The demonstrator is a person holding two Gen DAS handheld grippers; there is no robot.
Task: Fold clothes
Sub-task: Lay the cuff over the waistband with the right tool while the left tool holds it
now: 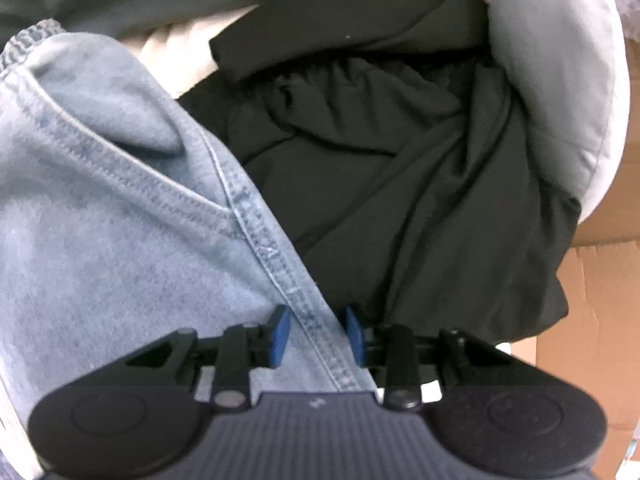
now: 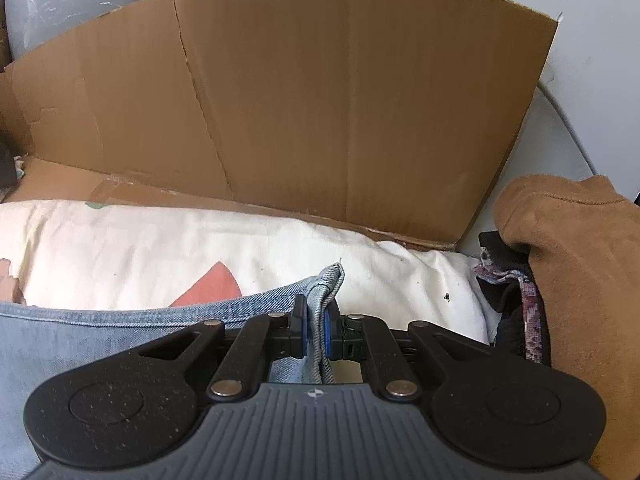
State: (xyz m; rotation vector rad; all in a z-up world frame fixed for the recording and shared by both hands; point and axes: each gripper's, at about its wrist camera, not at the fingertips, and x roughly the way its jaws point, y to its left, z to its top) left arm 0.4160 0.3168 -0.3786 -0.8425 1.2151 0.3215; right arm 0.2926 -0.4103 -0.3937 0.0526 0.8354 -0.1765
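Note:
Light blue denim jeans [image 1: 120, 208] fill the left of the left wrist view, with a pocket seam and side seam showing. My left gripper [image 1: 318, 334] has its blue pads either side of the jeans' side seam, with a gap still showing. In the right wrist view my right gripper [image 2: 316, 330] is shut on a bunched corner of the same jeans [image 2: 100, 336], which spread to the left over a cream printed cloth [image 2: 160, 248].
A heap of black garments [image 1: 380, 140] and a pale grey one [image 1: 560, 80] lie right of the jeans. A tall cardboard wall [image 2: 320, 100] stands behind the cream cloth. A brown garment [image 2: 580, 260] and a dark patterned one [image 2: 528, 304] are piled at the right.

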